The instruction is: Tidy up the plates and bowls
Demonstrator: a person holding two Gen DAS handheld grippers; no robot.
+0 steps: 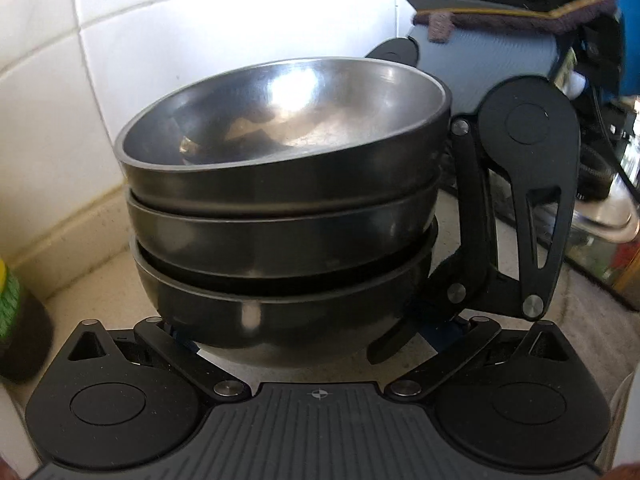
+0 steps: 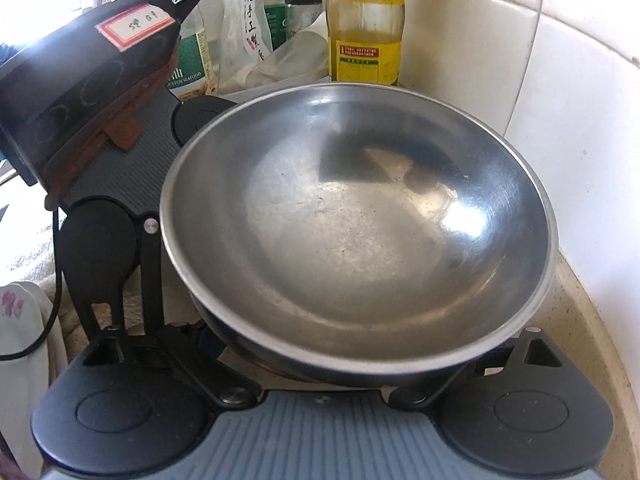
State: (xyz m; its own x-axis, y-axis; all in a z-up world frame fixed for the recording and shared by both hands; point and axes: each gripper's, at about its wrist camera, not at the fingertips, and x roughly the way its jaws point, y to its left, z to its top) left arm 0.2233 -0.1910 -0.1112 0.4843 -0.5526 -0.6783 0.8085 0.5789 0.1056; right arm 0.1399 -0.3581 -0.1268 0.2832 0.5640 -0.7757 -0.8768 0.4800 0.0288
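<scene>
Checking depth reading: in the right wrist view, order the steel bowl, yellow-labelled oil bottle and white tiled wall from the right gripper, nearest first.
1. Steel bowl, directly ahead of the right gripper.
2. Yellow-labelled oil bottle, behind the bowl.
3. White tiled wall, behind the bottle, at the corner.

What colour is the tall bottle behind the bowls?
Yellow, tall bottle; right wrist view shows it best.

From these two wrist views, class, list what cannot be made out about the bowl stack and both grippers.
- Left wrist view: the left gripper's fingertips are hidden behind the stack of three dark steel bowls; grip unclear.
- Right wrist view: the shiny top steel bowl covers the lower bowls and the right gripper's fingertips.
- Right wrist view: the yellow-labelled oil bottle's top is cut off by the frame edge.
</scene>
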